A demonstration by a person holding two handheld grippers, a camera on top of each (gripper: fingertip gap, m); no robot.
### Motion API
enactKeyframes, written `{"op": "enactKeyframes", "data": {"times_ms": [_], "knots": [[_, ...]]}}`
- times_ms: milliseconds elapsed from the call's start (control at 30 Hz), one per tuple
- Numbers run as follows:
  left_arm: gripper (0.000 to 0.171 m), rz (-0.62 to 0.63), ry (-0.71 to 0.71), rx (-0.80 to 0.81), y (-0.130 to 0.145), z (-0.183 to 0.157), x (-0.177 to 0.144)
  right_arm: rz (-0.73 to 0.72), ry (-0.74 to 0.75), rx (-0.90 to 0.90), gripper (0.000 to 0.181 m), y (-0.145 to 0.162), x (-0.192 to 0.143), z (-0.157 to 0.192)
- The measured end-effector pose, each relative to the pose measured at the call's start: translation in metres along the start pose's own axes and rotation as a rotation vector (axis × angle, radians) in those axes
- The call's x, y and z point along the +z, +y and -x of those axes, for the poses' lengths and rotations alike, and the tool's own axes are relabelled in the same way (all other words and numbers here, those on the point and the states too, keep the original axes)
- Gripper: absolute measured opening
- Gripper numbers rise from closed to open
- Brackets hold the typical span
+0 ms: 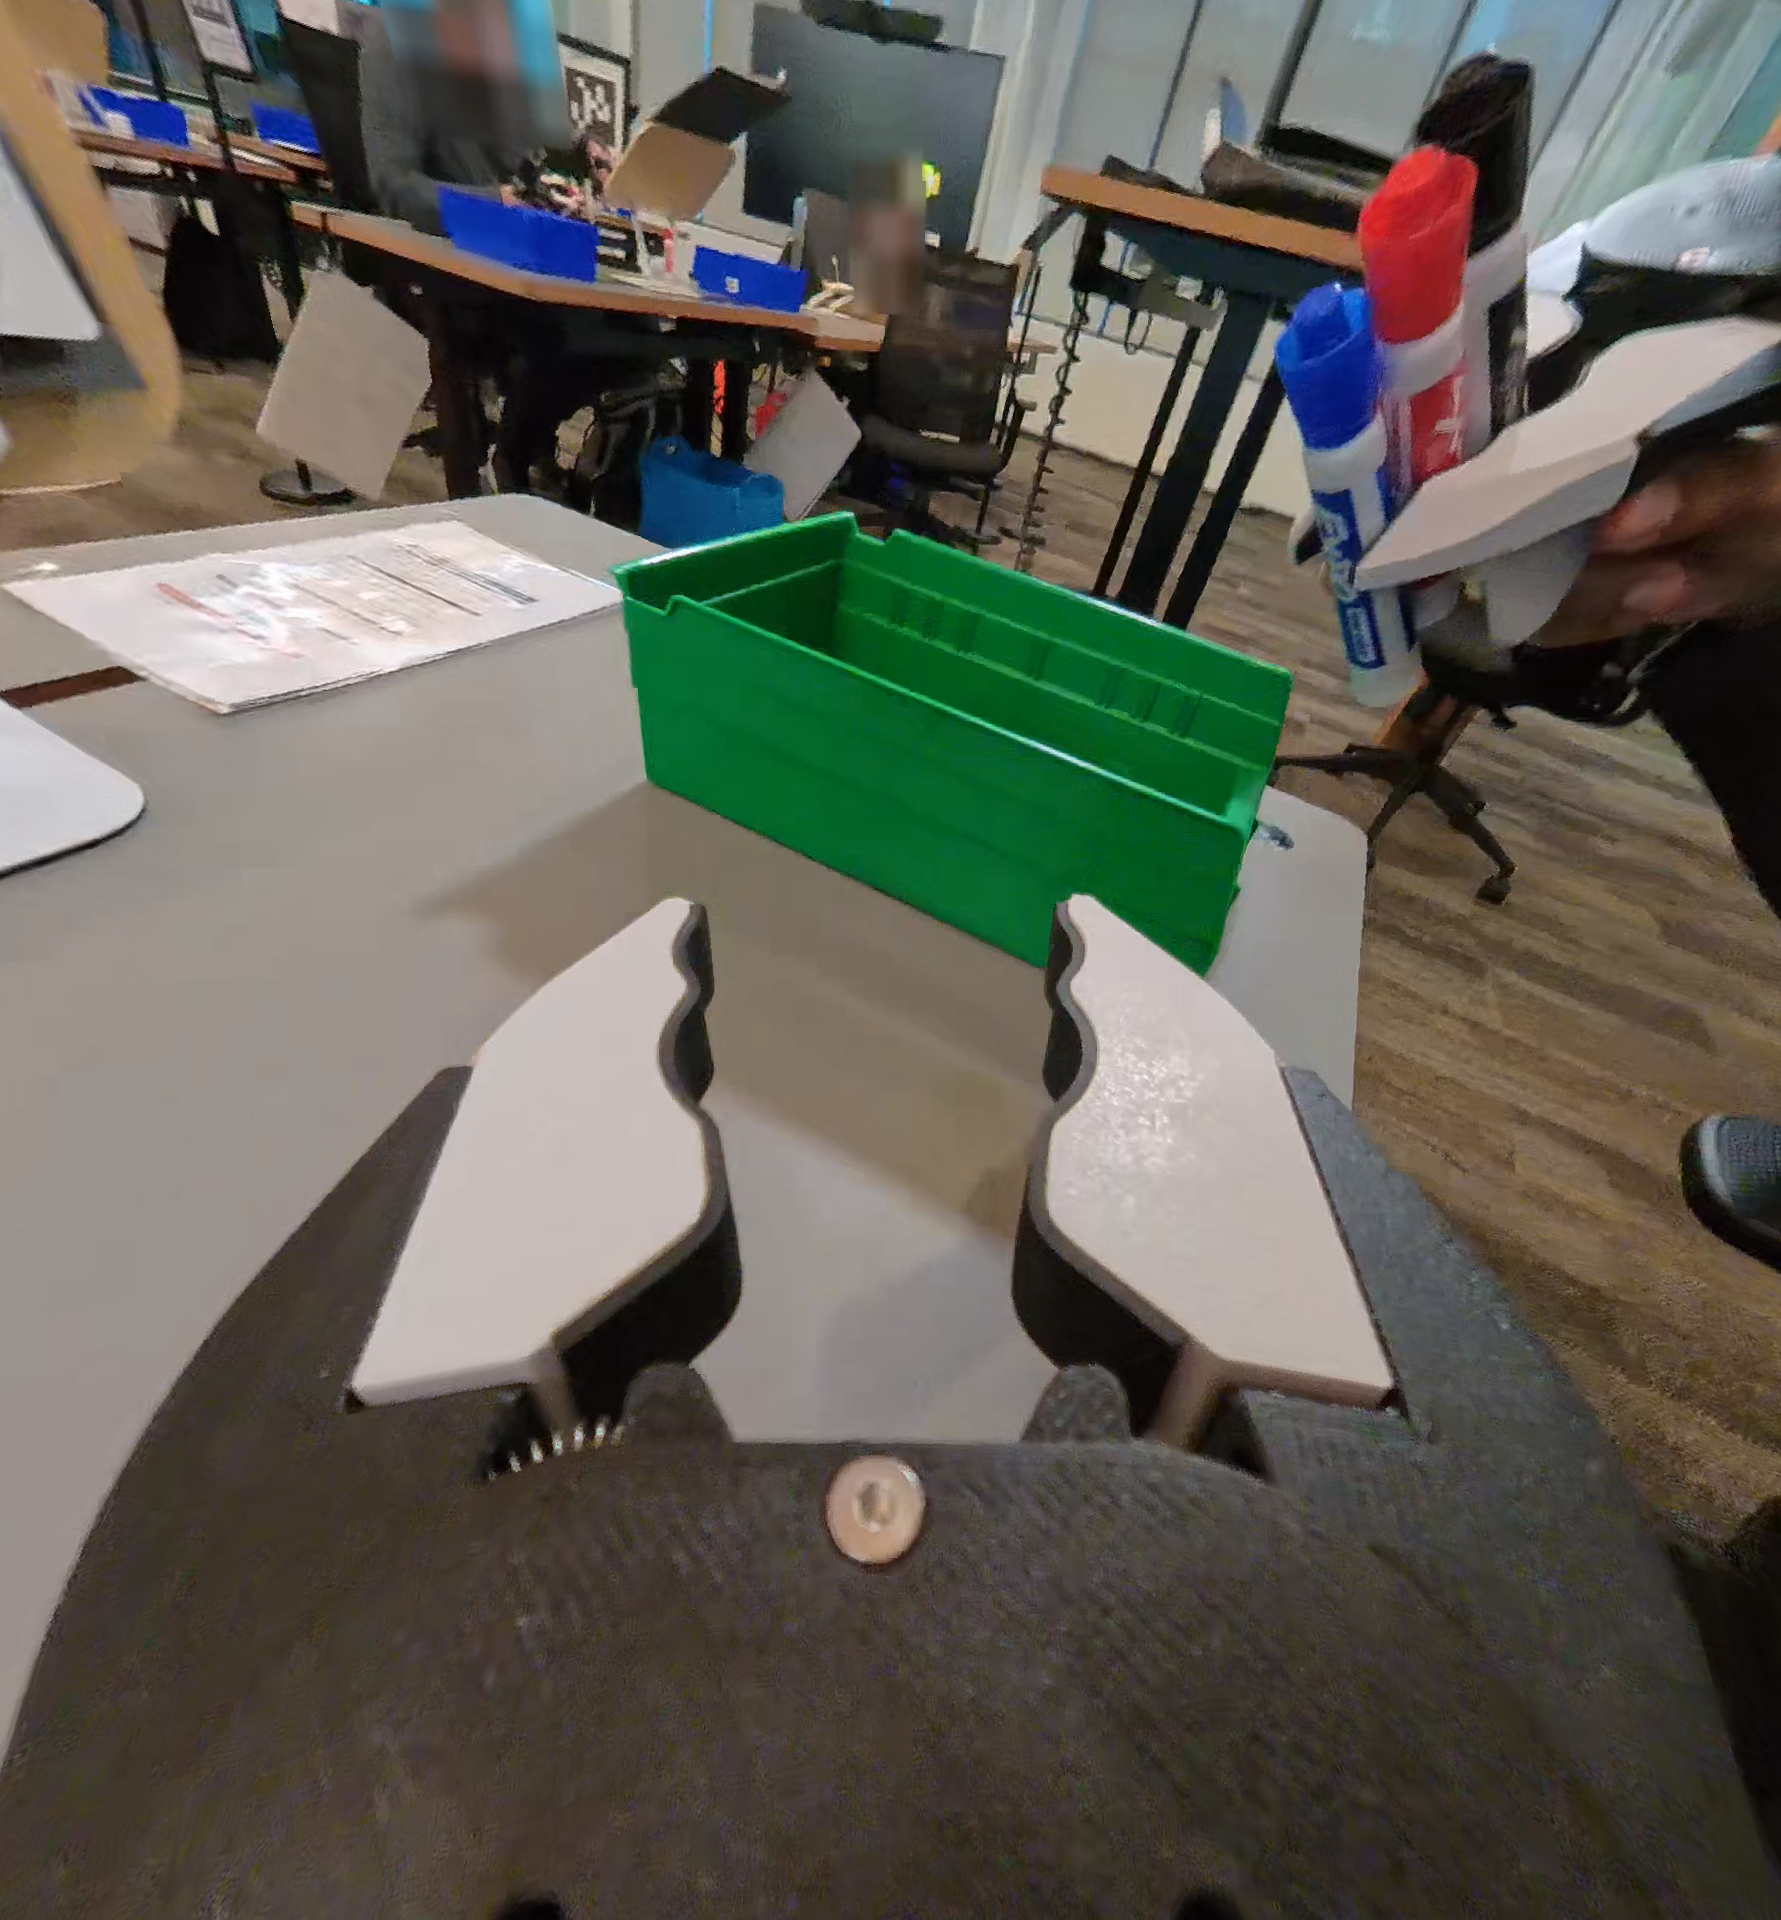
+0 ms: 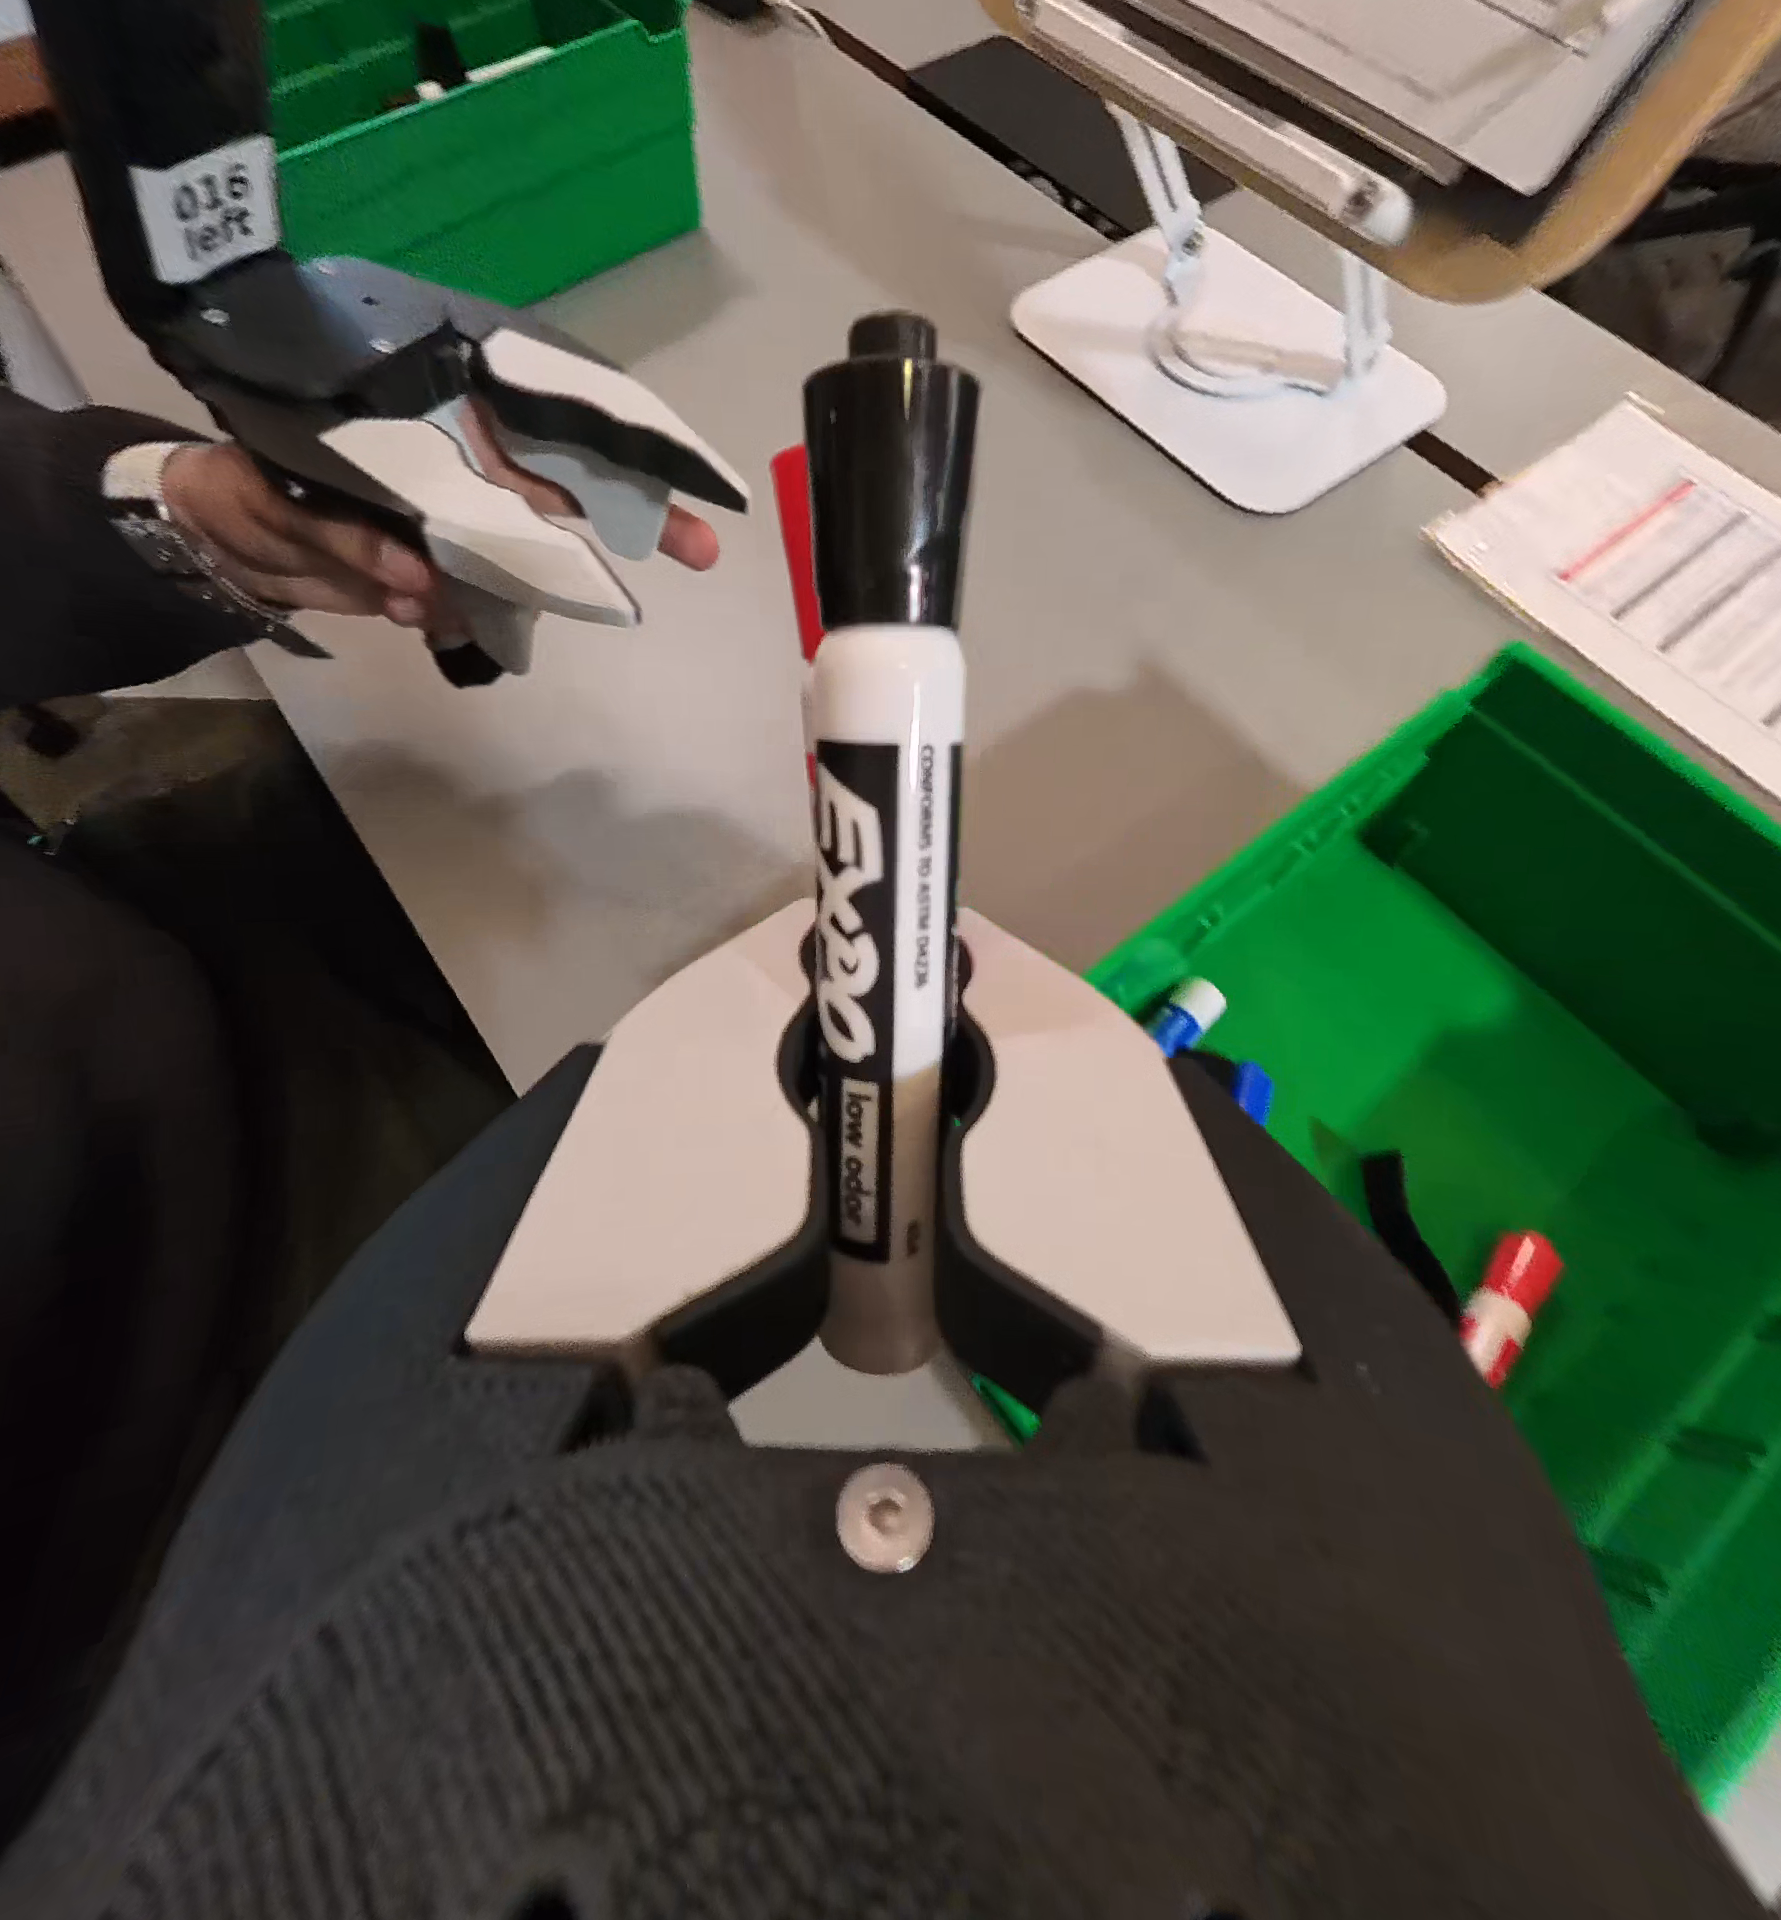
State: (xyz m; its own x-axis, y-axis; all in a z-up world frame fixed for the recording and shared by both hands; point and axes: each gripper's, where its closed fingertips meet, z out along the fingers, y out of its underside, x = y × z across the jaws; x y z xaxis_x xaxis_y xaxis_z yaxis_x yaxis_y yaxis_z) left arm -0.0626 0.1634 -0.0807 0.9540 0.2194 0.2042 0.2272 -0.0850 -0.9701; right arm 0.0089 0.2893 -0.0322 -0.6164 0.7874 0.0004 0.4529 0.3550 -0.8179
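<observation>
My left gripper [image 1: 881, 935] is open and empty, low over the grey table [image 1: 294, 987], with a green bin [image 1: 948, 727] just ahead of it. In the right wrist view it [image 2: 657, 551] shows at the upper left, held by a hand. My right gripper [image 2: 886, 935] is shut on a bundle of markers. The black marker [image 2: 886, 727] lies on top and a red marker [image 2: 790, 520] shows behind it. In the left wrist view the right gripper [image 1: 1426, 488] is up in the air to the right of the bin, holding blue [image 1: 1338, 436], red [image 1: 1416, 301] and black [image 1: 1483, 135] markers, caps up.
A green bin [image 2: 1592, 1039] below my right gripper holds a red marker [image 2: 1509, 1299] and a blue-and-white one [image 2: 1192, 1013]. A second green bin [image 2: 481, 135] stands farther back. A sheet of paper [image 1: 314, 603] and a white stand base [image 2: 1229, 395] lie on the table. Desks, chairs and seated people are beyond.
</observation>
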Motion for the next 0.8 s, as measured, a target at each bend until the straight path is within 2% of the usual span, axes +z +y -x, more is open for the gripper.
{"op": "enactKeyframes", "data": {"times_ms": [100, 200, 400, 467, 567, 667, 733, 800], "knots": [[0.061, -0.058, 0.024, -0.047, -0.013, 0.0, -0.01, 0.004, -0.031, -0.017, 0.019, -0.009, 0.015, 0.009], [0.061, -0.075, 0.051, -0.029, -0.018, -0.009, -0.015, -0.001, -0.062, -0.017, 0.019, -0.011, 0.024, 0.012], [0.062, -0.027, 0.055, 0.139, -0.015, -0.028, -0.009, 0.063, -0.057, -0.011, 0.019, 0.007, 0.035, 0.0], [0.061, -0.016, 0.065, 0.213, -0.02, -0.038, -0.004, 0.116, -0.011, -0.021, 0.019, 0.018, 0.034, -0.009], [0.061, -0.002, 0.08, 0.426, -0.038, -0.055, 0.014, 0.217, 0.072, -0.046, 0.019, 0.035, 0.027, -0.024], [0.054, -0.012, 0.123, 0.633, -0.066, -0.074, 0.046, 0.294, 0.095, -0.053, 0.019, 0.05, 0.017, -0.03], [0.052, 0.069, 0.223, 0.68, -0.074, -0.086, 0.074, 0.396, 0.14, -0.069, 0.019, 0.066, 0.009, -0.038], [0.054, 0.226, 0.379, 0.651, -0.069, -0.098, 0.098, 0.507, 0.184, -0.086, 0.019, 0.085, 0.0, -0.045]]}}
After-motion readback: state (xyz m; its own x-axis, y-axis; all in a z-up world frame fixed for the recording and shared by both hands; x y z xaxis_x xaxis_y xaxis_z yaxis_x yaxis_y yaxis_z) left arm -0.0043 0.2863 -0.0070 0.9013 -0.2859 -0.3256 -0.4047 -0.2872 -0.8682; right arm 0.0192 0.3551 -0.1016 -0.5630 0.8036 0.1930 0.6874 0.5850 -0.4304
